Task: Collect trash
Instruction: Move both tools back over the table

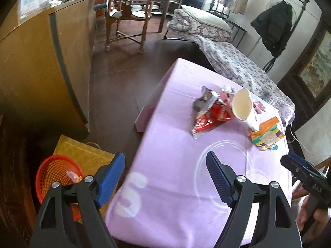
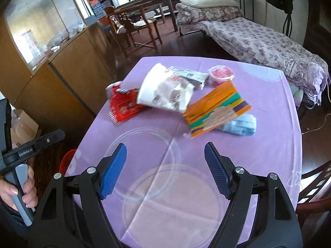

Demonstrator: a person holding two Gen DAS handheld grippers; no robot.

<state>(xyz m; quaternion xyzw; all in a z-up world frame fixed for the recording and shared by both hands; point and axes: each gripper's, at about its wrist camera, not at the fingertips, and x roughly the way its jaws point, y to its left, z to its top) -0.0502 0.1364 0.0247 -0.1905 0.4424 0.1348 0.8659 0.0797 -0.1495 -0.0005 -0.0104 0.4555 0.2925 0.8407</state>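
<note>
- Up front, the left gripper hangs over the near left edge of the lilac tablecloth, its blue pads spread wide with nothing between them.
- Likewise the right gripper stands with its jaws apart and empty above the cloth's pale circle print.
- Trash lies in a cluster further along the table: a red snack wrapper, a white paper cup tipped on its side over it, an orange striped carton, a light blue packet just beside the carton, a long white wrapper and a small clear tub with red contents.
- Beside the table, on the floor at the left, sits a red mesh basket with a pinkish scrap inside, next to a yellow mat.
- A hand grips the left tool's grey handle.
</note>
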